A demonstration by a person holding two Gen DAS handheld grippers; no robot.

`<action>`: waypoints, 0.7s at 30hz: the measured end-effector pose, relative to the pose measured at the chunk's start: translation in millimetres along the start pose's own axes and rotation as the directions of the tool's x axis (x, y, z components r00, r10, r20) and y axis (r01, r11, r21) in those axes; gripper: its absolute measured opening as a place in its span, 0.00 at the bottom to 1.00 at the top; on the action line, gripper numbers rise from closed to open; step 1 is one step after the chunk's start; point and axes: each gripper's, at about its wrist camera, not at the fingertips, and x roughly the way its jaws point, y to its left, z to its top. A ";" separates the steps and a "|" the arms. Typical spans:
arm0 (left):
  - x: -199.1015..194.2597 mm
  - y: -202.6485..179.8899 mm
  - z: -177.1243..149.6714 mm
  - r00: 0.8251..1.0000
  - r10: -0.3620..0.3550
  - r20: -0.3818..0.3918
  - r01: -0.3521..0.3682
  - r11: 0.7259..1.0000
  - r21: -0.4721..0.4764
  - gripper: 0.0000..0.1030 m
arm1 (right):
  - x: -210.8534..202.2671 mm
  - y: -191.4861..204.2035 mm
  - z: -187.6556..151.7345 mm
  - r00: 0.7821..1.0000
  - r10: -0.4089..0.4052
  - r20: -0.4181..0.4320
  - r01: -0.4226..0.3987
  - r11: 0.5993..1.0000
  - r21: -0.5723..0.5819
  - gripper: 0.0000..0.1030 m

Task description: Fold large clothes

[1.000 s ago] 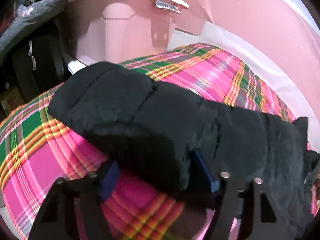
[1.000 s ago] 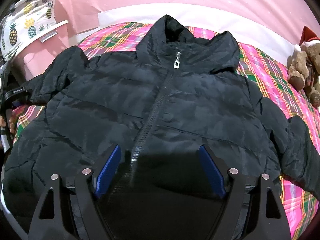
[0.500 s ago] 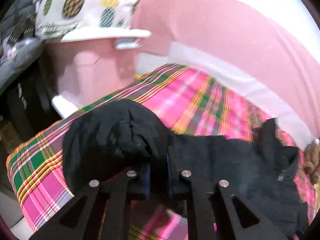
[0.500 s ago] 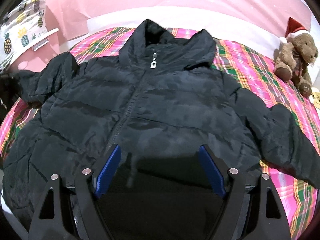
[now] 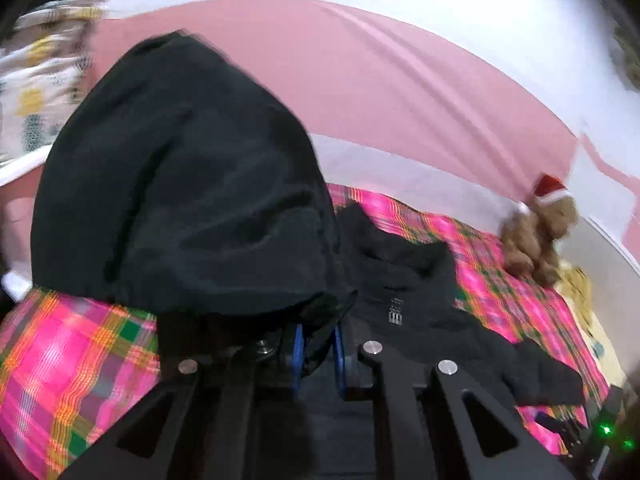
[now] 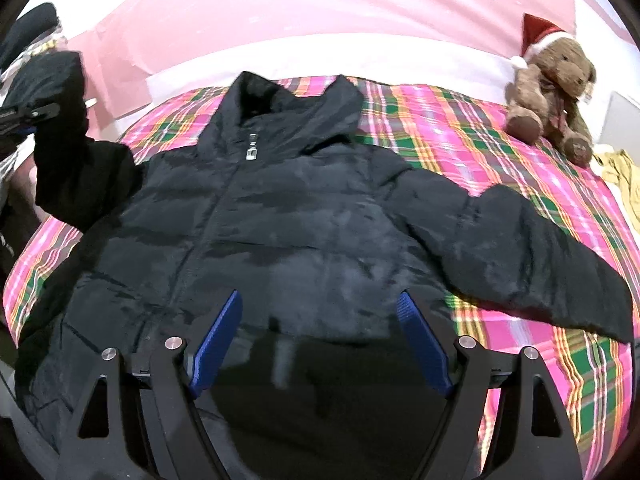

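Sleeve (image 5: 180, 184) now lifted, clamped by left gripper (image 5: 316, 344).

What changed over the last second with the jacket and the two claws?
The left claw closed on the sleeve and lifted it off the blanket, toward the jacket body. The right claw stayed open above the hem; the other sleeve and teddy bear stayed put.

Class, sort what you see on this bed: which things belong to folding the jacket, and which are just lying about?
Part of the job:
- black jacket
- its sleeve, pinched in the left tongs
- right tongs, open above the hem

Just lying about:
- teddy bear in a Santa hat
- plaid blanket
- yellow cloth
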 end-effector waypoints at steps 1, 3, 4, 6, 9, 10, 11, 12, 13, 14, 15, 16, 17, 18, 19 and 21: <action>8.2 -12.6 -3.4 0.999 -0.028 -0.015 0.028 1.000 0.013 0.12 | -0.4 -5.8 -1.4 1.000 -0.005 0.000 0.005 1.000 0.012 0.77; 21.4 -34.1 -12.1 0.996 -0.076 -0.039 0.077 0.996 0.033 0.12 | -0.1 -17.9 -4.3 1.000 -0.015 -0.002 0.015 0.999 0.037 0.77; 31.9 -45.5 -17.1 0.993 -0.104 -0.061 0.107 0.993 0.040 0.12 | -0.4 -22.3 -5.9 1.000 -0.019 -0.003 0.019 0.999 0.044 0.77; 47.1 -66.2 -27.1 0.984 -0.148 -0.096 0.153 0.987 0.051 0.12 | 1.6 -31.4 -7.8 1.000 -0.028 -0.007 0.028 0.998 0.060 0.77; 75.3 -92.6 -46.3 0.970 -0.188 -0.151 0.201 0.977 0.074 0.12 | 5.2 -44.9 -10.0 0.999 -0.041 -0.012 0.042 0.996 0.084 0.77; 87.9 -100.0 -54.0 0.963 -0.202 -0.179 0.218 0.973 0.075 0.12 | 5.8 -48.5 -11.1 0.999 -0.044 -0.013 0.045 0.995 0.090 0.77; 96.1 -105.2 -61.3 0.956 -0.212 -0.202 0.230 0.970 0.072 0.13 | 7.1 -52.7 -11.7 0.999 -0.047 -0.015 0.049 0.994 0.099 0.77; 105.7 -109.8 -68.3 0.950 -0.217 -0.226 0.239 0.969 0.071 0.15 | 8.4 -56.7 -12.2 0.999 -0.050 -0.017 0.051 0.993 0.108 0.77; 116.3 -114.6 -75.8 0.943 -0.223 -0.248 0.247 0.966 0.072 0.17 | 8.9 -59.6 -12.8 0.998 -0.052 -0.019 0.053 0.992 0.113 0.77; 122.9 -118.6 -80.1 0.937 -0.232 -0.261 0.260 0.963 0.078 0.27 | 9.8 -62.7 -13.4 0.998 -0.054 -0.021 0.056 0.991 0.120 0.77; 129.9 -123.7 -84.5 0.927 -0.249 -0.280 0.280 0.957 0.077 0.43 | 10.4 -64.8 -14.0 0.998 -0.057 -0.023 0.059 0.991 0.124 0.77; 134.9 -127.3 -88.9 0.912 -0.276 -0.303 0.306 0.950 0.057 0.52 | 10.2 -66.4 -14.6 0.998 -0.060 -0.025 0.063 0.990 0.126 0.77; 135.9 -129.8 -90.7 0.900 -0.306 -0.311 0.332 0.943 0.033 0.62 | 9.5 -68.0 -14.8 0.998 -0.061 -0.024 0.063 0.990 0.129 0.77; 132.3 -131.8 -90.8 0.888 -0.338 -0.311 0.360 0.933 0.014 0.67 | 8.4 -69.5 -14.7 0.998 -0.061 -0.021 0.064 0.989 0.132 0.77; 126.6 -136.7 -90.1 0.878 -0.367 -0.307 0.388 0.922 0.010 0.69 | 6.1 -70.6 -14.1 0.998 -0.063 -0.016 0.065 0.989 0.135 0.77; 111.9 -144.2 -86.3 0.862 -0.406 -0.304 0.431 0.902 0.019 0.72 | -0.2 -73.1 -10.6 0.998 -0.069 0.001 0.068 0.987 0.145 0.77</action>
